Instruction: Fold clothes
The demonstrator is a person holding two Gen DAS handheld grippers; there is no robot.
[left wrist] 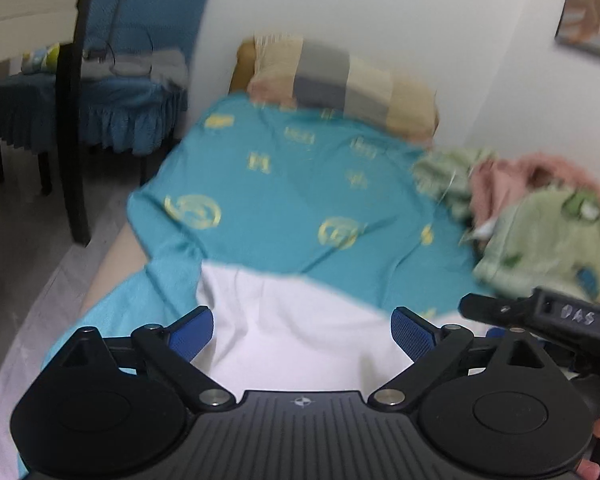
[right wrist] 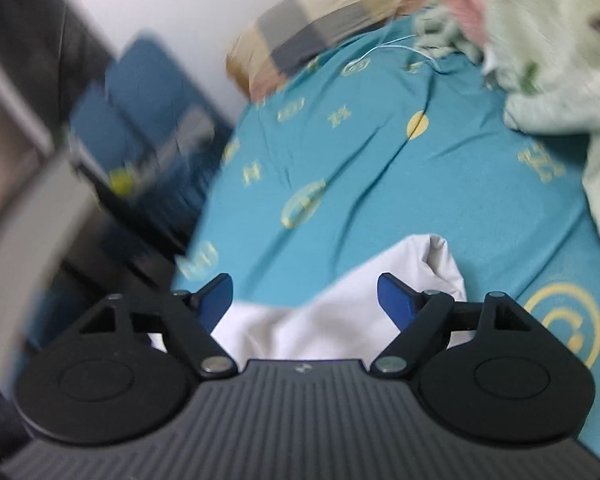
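A white garment (left wrist: 300,332) lies on the teal bedsheet (left wrist: 292,200) with yellow emblems. My left gripper (left wrist: 302,330) is open, its blue pads (left wrist: 412,334) spread wide just above the white cloth, holding nothing. In the right wrist view the same white garment (right wrist: 332,312) lies bunched, with a rolled end at the right. My right gripper (right wrist: 306,300) is open over it, empty. The right gripper's black body (left wrist: 548,316) also shows at the right edge of the left wrist view.
A pile of green and pink clothes (left wrist: 540,216) lies on the bed's right side, also in the right wrist view (right wrist: 548,48). A striped pillow (left wrist: 340,80) sits at the head by the white wall. A blue-covered chair (left wrist: 132,80) and dark table leg (left wrist: 72,120) stand left.
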